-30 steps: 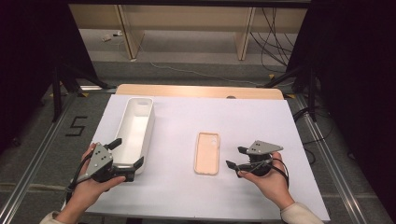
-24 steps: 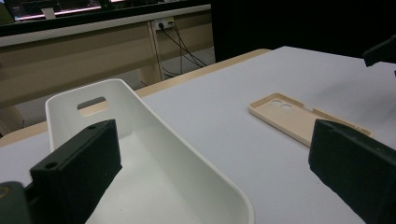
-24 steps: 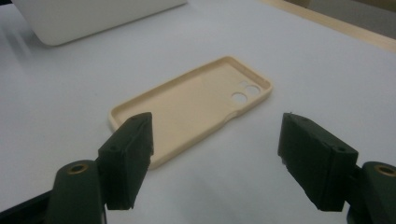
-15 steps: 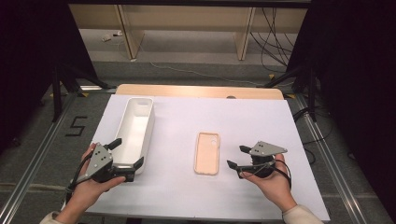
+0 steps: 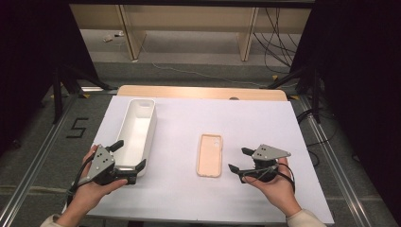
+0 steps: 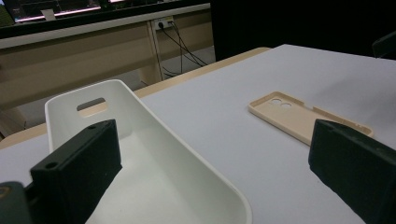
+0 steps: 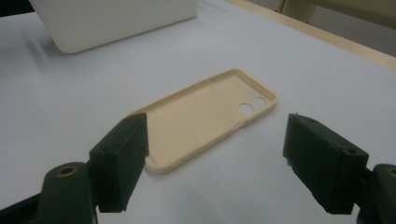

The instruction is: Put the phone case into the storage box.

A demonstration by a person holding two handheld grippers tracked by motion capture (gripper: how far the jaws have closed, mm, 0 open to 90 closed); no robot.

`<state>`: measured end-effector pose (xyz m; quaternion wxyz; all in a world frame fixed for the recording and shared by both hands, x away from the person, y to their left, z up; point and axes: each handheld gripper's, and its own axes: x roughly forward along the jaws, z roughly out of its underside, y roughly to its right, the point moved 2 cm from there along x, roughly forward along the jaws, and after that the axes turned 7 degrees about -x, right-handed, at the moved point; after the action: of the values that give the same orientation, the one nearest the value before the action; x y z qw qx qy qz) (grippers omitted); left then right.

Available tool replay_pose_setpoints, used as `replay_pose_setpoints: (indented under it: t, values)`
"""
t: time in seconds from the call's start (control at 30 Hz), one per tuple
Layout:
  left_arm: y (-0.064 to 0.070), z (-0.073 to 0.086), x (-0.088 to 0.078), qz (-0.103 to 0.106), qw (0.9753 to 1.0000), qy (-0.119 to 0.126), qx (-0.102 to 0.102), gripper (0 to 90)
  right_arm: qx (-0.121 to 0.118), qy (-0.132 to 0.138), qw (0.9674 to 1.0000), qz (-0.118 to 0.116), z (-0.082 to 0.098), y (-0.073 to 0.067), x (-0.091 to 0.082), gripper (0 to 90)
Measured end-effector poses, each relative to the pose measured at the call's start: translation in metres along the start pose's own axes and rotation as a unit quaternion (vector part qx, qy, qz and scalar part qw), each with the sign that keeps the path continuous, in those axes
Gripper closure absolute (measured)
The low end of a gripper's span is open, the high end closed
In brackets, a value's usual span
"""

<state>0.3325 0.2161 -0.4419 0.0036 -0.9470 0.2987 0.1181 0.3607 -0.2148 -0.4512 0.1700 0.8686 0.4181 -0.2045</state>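
We face phone case (image 5: 210,154) and bin (image 5: 136,134)
Right gripper (image 5: 238,160) jaws just widened, empty; left gripper (image 5: 128,154) apart around bin end

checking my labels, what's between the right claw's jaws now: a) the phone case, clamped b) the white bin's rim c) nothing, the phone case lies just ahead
c: the right claw stands open and empty, and the beige phone case lies flat on the white table just ahead of it.
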Motion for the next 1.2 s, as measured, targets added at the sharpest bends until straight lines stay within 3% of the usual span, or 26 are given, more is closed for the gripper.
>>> replay_pose_setpoints:
  t: [0.43,0.67,0.87,0.93,0.97,1.03,1.07,1.2]
  values:
    - [0.001,0.0,0.001,0.002,1.0,-0.001,0.002,2.0,-0.019,-0.008,0.9997,-0.01,-0.004,-0.006,0.004,23.4]
    - [0.002,0.0,0.001,0.004,1.0,-0.002,0.002,2.0,-0.053,-0.021,0.9982,-0.017,-0.01,-0.013,0.012,24.1]
    - [0.002,0.0,0.001,0.005,1.0,0.0,0.003,2.1,-0.099,-0.06,0.9929,-0.028,-0.017,-0.02,0.025,24.2]
    - [0.002,-0.001,0.001,0.006,1.0,0.0,0.003,2.1,-0.102,-0.067,0.9921,-0.029,-0.017,-0.022,0.027,24.2]
    - [0.003,-0.001,0.001,0.006,1.0,0.0,0.003,2.1,-0.111,-0.083,0.9897,-0.034,-0.019,-0.024,0.032,24.2]
    - [0.003,-0.001,0.001,0.007,1.0,0.0,0.003,2.1,-0.117,-0.087,0.9886,-0.038,-0.019,-0.025,0.035,24.2]
    - [0.003,-0.001,0.001,0.007,1.0,0.0,0.004,2.1,-0.124,-0.102,0.9858,-0.049,-0.02,-0.028,0.04,24.2]
    - [0.003,-0.001,0.001,0.008,1.0,0.001,0.002,2.1,-0.136,-0.115,0.9823,-0.057,-0.023,-0.032,0.051,24.2]
